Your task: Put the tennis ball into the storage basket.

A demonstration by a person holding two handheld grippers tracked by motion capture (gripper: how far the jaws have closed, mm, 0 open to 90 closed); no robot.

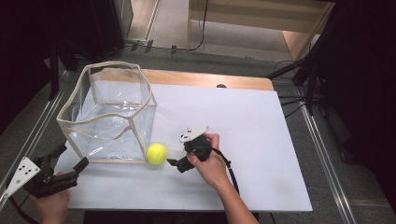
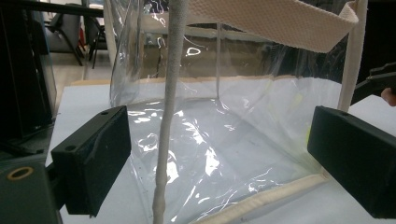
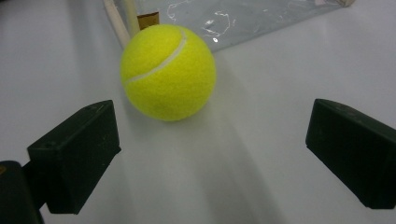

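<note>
Nearest the person, left gripper [image 1: 70, 170] sits at the front-left table edge, jaws spread wide with nothing between them, aimed at the near corner of the clear plastic bin with cream fabric trim [image 1: 108, 114]; in the left gripper view the bin's cream corner seam [image 2: 168, 116] stands upright between the jaws, apparently a little beyond them, not pinched. Right gripper [image 1: 173, 163] lies further in on the white tabletop [image 1: 243, 135], jaws also wide apart and empty, pointing left at the fuzzy yellow-green tennis ball [image 1: 156, 153]. Ball rests on the table just outside the bin's front-right corner, touching or nearly touching the trim; can't tell which. In the right gripper view the ball [image 3: 168, 72] sits just ahead of the jaw tips, slightly left of centre, not yet between them. Bin looks empty inside. Judgement: work looks like ball into bin, early stage. Approach nearly done; grasp, lift over the rim and release all remain, plus maybe steadying the bin with the left.
</note>
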